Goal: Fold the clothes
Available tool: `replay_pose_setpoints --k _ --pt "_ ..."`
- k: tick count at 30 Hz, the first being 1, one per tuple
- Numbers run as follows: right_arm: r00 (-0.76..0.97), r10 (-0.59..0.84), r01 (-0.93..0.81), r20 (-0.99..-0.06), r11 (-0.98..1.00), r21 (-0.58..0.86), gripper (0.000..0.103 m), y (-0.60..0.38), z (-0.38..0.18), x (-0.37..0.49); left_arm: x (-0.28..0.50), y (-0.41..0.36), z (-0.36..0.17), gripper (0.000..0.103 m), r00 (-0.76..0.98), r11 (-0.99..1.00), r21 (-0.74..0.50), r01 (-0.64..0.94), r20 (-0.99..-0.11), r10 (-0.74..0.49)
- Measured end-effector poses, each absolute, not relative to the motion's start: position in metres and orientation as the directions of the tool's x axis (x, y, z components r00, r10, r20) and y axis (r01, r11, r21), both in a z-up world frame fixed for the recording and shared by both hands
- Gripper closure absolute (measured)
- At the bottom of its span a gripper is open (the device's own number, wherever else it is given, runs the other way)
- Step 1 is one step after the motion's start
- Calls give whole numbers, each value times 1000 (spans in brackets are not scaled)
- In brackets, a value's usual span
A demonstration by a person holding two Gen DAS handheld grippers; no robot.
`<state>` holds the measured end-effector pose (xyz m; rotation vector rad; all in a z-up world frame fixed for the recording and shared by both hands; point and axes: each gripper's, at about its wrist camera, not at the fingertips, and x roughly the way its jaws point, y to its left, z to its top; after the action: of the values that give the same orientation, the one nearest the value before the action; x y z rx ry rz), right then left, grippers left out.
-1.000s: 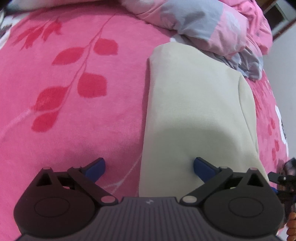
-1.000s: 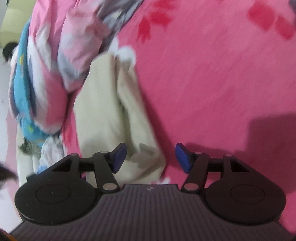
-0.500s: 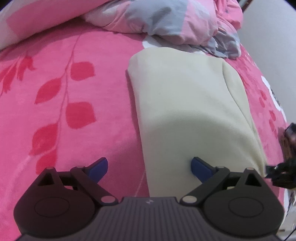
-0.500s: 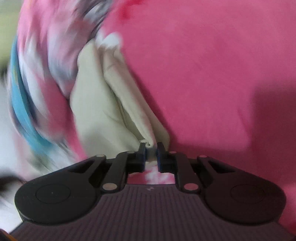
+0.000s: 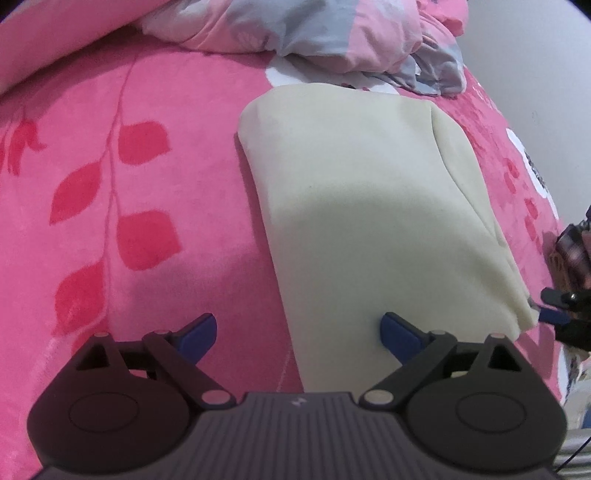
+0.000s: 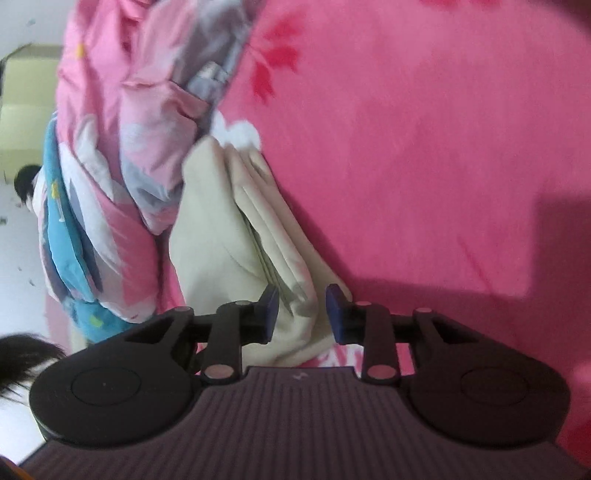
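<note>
Though folded, cream garment (image 5: pixel 369 206) unlabelled; pink floral blanket (image 5: pixel 129 184) beneath.

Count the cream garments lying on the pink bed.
1: a folded cream garment on the pink blanket, just below the rumpled duvet. Others may be hidden under that duvet.

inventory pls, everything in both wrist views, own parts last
folded garment: 1, cream, flat on the blanket, layered edges facing the right tool
blanket: 1, pink with red leaf print, covers the bed
quilt: 1, pink, grey, blue and white, bunched at the garment's far end
wall: pale, past the bed edge
left tool: 1, black with blue pads, open, over the garment's near end
right tool: 1, same build, jaws just been opening, garment corner between them, pads not pressing it
</note>
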<state>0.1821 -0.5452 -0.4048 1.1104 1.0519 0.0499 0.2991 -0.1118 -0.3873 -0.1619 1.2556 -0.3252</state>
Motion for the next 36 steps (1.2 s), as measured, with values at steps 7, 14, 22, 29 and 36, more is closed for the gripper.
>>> replay_pose_setpoints --k 7,14,22,29,36 --pt "535 476 419 -698 568 708 73 -548 -409 214 298 -106 -384 12 262 934 -342 103 -896 -358" --pt "500 545 364 -673 574 734 33 -534 -415 239 295 -90 -385 11 243 856 -516 27 -827 -507" --pt "429 634 299 -644 573 763 16 -523 -442 267 301 -97 -421 7 170 808 -589 -6 -797 -580" --pt "304 759 242 -576 523 817 1 -499 -449 273 296 -111 -423 4 160 796 -605 13 -785 -599" --pt "265 762 198 -591 557 807 13 -479 -446 272 293 -125 -423 3 151 808 -588 21 -797 -584"
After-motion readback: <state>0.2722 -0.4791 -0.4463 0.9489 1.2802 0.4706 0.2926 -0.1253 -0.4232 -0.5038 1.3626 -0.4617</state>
